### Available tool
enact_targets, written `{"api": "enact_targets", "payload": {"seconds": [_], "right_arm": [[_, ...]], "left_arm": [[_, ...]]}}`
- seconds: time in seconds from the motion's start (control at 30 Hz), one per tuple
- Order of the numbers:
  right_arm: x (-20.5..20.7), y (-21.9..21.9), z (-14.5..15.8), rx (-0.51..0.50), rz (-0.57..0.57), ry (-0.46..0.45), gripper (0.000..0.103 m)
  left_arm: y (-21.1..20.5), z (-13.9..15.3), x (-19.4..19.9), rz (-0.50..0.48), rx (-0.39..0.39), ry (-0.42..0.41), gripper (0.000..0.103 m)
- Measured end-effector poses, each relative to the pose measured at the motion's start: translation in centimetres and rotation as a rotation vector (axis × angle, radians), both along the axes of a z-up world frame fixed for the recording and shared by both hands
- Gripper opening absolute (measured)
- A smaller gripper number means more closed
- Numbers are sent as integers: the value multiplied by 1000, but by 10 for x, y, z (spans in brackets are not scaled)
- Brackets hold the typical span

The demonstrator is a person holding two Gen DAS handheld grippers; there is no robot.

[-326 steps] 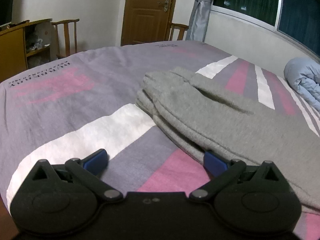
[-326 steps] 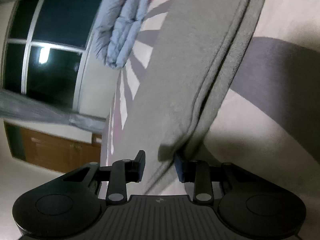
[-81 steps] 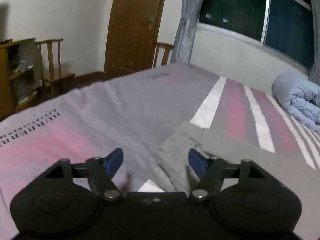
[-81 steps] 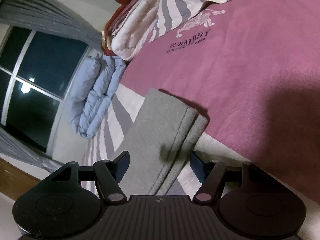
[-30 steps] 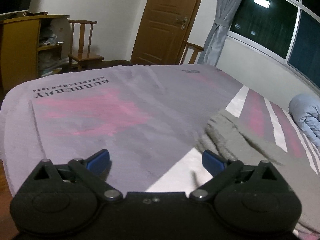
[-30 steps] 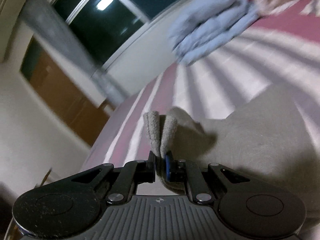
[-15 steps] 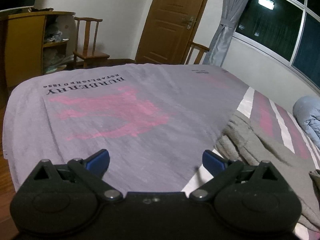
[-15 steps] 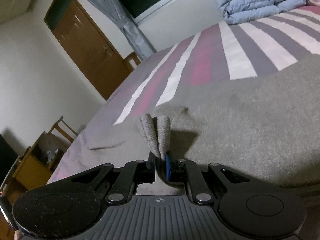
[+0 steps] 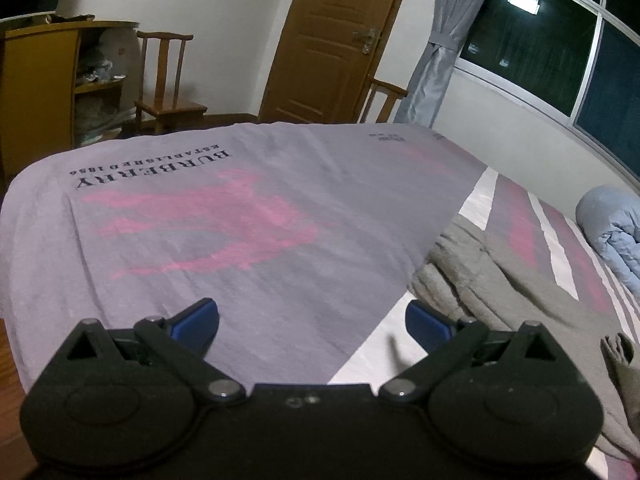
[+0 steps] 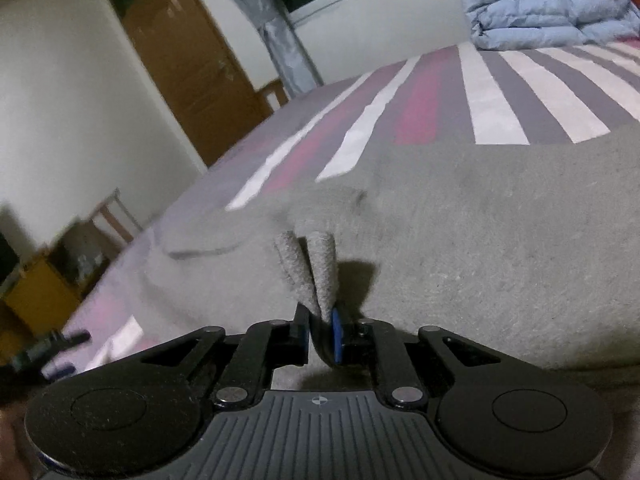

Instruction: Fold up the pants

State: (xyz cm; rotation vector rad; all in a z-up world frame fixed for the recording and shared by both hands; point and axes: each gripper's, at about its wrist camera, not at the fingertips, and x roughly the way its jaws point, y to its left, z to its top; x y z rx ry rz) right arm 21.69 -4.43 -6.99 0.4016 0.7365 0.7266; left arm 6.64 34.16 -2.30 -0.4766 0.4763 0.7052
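Observation:
Grey pants (image 10: 480, 240) lie spread over the striped bedspread in the right wrist view. My right gripper (image 10: 320, 334) is shut on a doubled end of the grey fabric, whose two rolled edges (image 10: 310, 268) stick up past the pads, low over the lower layer. In the left wrist view the same pants (image 9: 500, 280) lie rumpled at the right, and the pinched end shows at the far right edge (image 9: 618, 354). My left gripper (image 9: 312, 322) hangs open over bare bedspread, left of the pants, with nothing between its blue pads.
The bed (image 9: 224, 216) has a purple and pink cover with lettering; its edge falls away at the left. A folded light-blue duvet (image 10: 552, 12) sits at the far end by the window. A wooden door (image 9: 336, 40), chairs (image 9: 168, 76) and a cabinet (image 9: 36, 88) stand beyond the bed.
My right gripper, still pinching the pant end, has carried it across and lower over the spread pants and rolled toward level. The left gripper has stayed almost still and open.

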Motion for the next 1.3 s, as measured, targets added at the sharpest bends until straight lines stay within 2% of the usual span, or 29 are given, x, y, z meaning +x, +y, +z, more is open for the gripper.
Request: {"api": "enact_targets", "payload": {"seconds": [0.03,0.1,0.23,0.43,0.5,0.6,0.7,0.83,0.97,1.03,1.13,1.2,1.3], "right_arm": [[0,-9,3,60,-27,4,10],[8,-43,10,244,-122,35,10],[30,-135,34,431,-334,21,10],[43,-309,73,440,-694,-92,10],[41,-352,86,419,-787,-125,10],[38,-391,95,330,-840,-123,10],[38,-384,88,269,-814,-135,10],[36,-369,58,318,-853,-79,10],[25,-372,38,370,-900,-27,10],[22,-370,42,325,-882,-28,10],[33,-338,52,239,-771,-64,10],[41,-296,59,158,-643,-98,10],[44,-218,66,60,-455,-150,10]], "left_arm": [[0,1,0,-5,3,4,94],[1,2,-1,-9,8,8,94],[4,4,2,3,7,7,94],[6,13,15,8,19,-24,95],[11,15,16,24,13,-35,95],[15,15,18,27,14,-33,95],[17,14,21,29,20,-20,95],[19,18,17,29,22,-17,95],[26,22,14,34,43,-7,96],[32,23,17,42,52,9,96],[43,23,27,51,52,47,96],[49,23,36,41,40,78,96],[48,24,38,17,49,77,97]]}}
